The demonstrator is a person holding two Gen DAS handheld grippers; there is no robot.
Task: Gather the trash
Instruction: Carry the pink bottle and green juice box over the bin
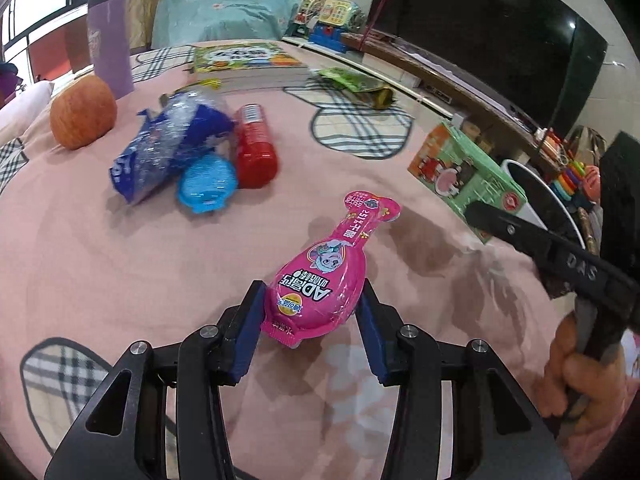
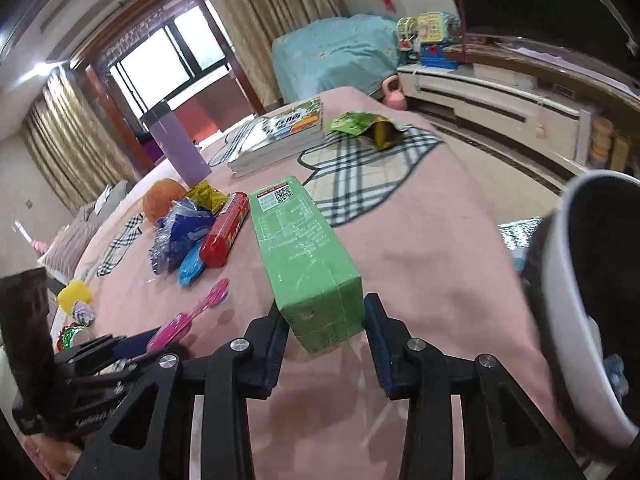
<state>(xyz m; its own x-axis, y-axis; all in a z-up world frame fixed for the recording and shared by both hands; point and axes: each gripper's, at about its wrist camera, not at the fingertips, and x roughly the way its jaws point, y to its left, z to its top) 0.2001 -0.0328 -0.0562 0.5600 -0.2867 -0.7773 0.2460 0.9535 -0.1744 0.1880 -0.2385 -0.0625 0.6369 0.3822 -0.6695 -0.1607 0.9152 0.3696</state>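
Note:
My left gripper (image 1: 312, 312) is shut on a pink snack pack (image 1: 320, 276), its blue pads pressing the wide end while the narrow end points away over the pink tablecloth (image 1: 120, 272). In the right wrist view the same pink pack (image 2: 188, 316) shows at lower left in the left gripper (image 2: 152, 340). My right gripper (image 2: 324, 320) is shut on the near end of a green carton (image 2: 304, 248), which lies lengthwise pointing away. The left wrist view shows that carton (image 1: 464, 176) at the right with one finger (image 1: 504, 226) of the right gripper on it.
A white bin (image 2: 580, 300) stands at the table's right edge. A crushed blue-labelled bottle (image 1: 168, 152), a blue lid (image 1: 208, 184), a red tube (image 1: 256, 148) and an orange fruit (image 1: 82, 116) lie at the left. Books (image 1: 248, 62), a purple bag (image 1: 110, 40) and a green wrapper (image 1: 356, 82) lie farther back.

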